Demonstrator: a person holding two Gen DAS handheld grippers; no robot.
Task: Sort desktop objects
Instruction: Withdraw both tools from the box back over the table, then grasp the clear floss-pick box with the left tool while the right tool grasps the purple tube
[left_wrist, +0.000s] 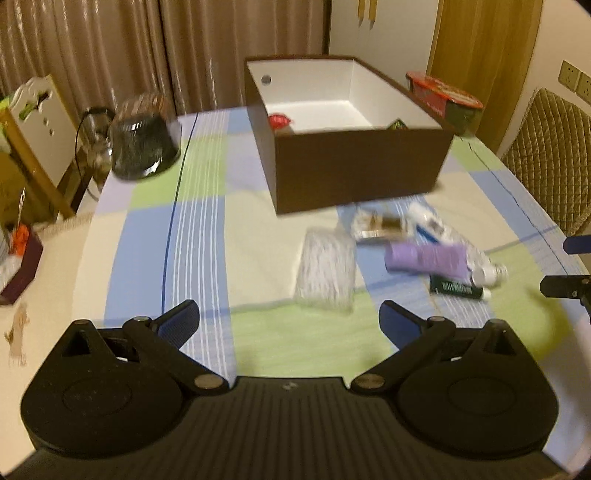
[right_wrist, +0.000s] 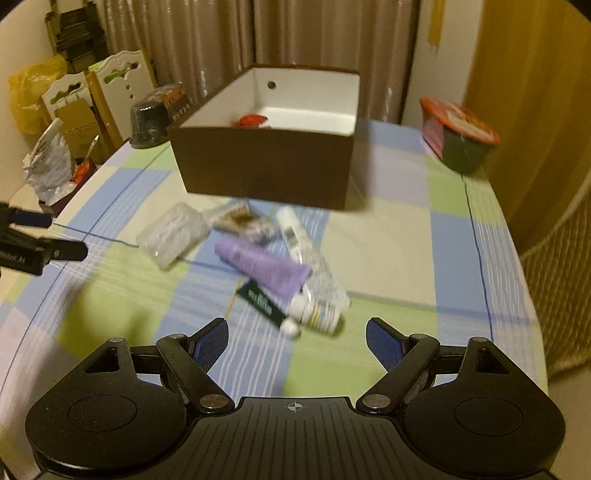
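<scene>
A brown box (left_wrist: 354, 166) (right_wrist: 266, 166) with a white inside stands at the table's far middle; a red item (left_wrist: 279, 121) (right_wrist: 253, 120) lies in it. In front of the box lies a heap: a clear plastic packet (left_wrist: 325, 271) (right_wrist: 171, 234), a purple tube (left_wrist: 424, 258) (right_wrist: 264, 267), a white tube (left_wrist: 430, 223) (right_wrist: 295, 232), a dark green tube (left_wrist: 458, 287) (right_wrist: 260, 302) and a brown-patterned packet (left_wrist: 380, 225) (right_wrist: 240, 221). My left gripper (left_wrist: 290, 321) hangs open above the cloth, short of the clear packet. My right gripper (right_wrist: 297, 338) is open too, just short of the white tube's cap.
A checked cloth (left_wrist: 207, 229) (right_wrist: 399, 236) covers the table. A dark bowl-shaped tub (left_wrist: 142, 140) (right_wrist: 155, 118) sits far left, a red-lidded cup (left_wrist: 448, 99) (right_wrist: 460, 136) far right. Chairs stand at both sides, curtains behind.
</scene>
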